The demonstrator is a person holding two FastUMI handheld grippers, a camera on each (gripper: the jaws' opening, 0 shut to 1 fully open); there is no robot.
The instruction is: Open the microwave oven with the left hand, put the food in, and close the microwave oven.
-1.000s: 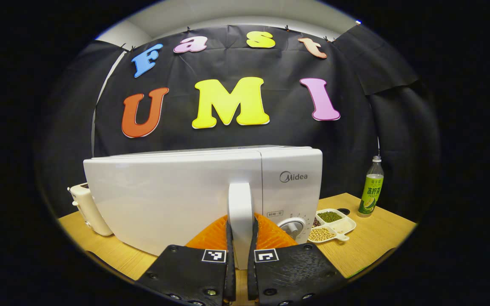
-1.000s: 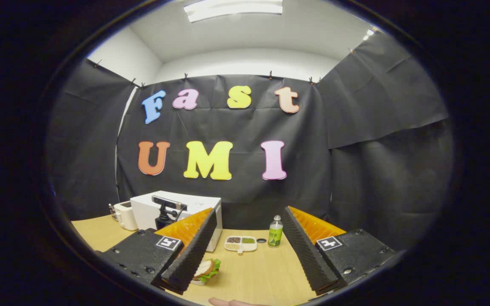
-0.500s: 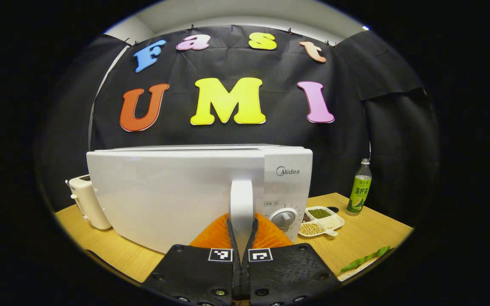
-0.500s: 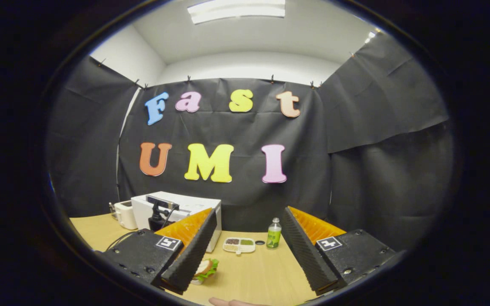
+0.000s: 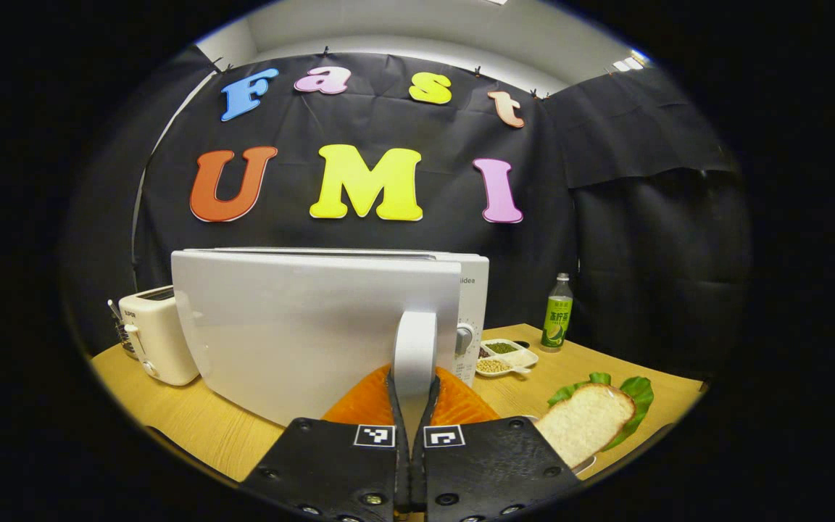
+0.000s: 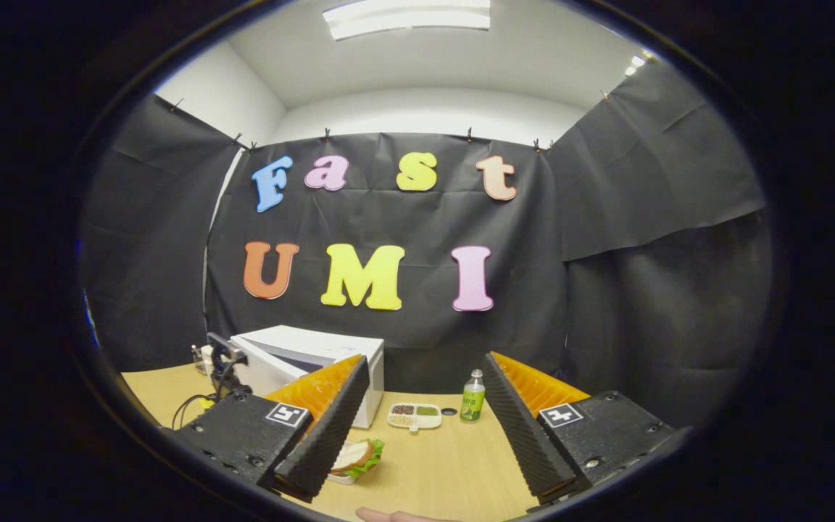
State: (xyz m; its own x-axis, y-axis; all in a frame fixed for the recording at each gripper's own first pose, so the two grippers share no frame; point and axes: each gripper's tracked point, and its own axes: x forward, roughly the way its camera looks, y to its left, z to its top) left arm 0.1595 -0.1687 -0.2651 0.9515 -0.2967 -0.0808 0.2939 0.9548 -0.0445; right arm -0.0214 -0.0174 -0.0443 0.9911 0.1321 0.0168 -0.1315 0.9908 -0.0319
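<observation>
The left gripper (image 5: 412, 395) is gripping the microwave's door handle (image 5: 415, 348), its jaws pressed narrowly against both sides of the upright white bar. In the left gripper view the microwave (image 5: 470, 304) is standing toward the back of the table (image 5: 185, 428), and its door (image 5: 301, 326) is swinging out at an angle from the body, so that the control panel with its dial (image 5: 464, 339) is showing edge-on behind the door's right side. A cream toaster (image 5: 153, 337) is sitting near the table's left edge, just beside the door's hinge side. To the right of the microwave a small divided dish of beans (image 5: 504, 355) is lying on the table, and a green-labelled bottle (image 5: 557, 322) is standing upright behind it near the back edge. The food, a sandwich (image 5: 591, 417) of white bread over green lettuce, is lying toward the table's front right corner, apart from the microwave. In the right gripper view the right gripper (image 6: 425, 435) is hovering over the table's front edge with its jaws spread wide and nothing between them. Beyond its left finger the sandwich (image 6: 356, 458) is resting on the table in front of the microwave (image 6: 316, 355), with the dish (image 6: 414, 415) and the bottle (image 6: 472, 396) farther back. The left gripper (image 6: 225, 362) is showing at the door, cables trailing from it. A fingertip (image 6: 388, 515) is peeking in at the bottom edge.
</observation>
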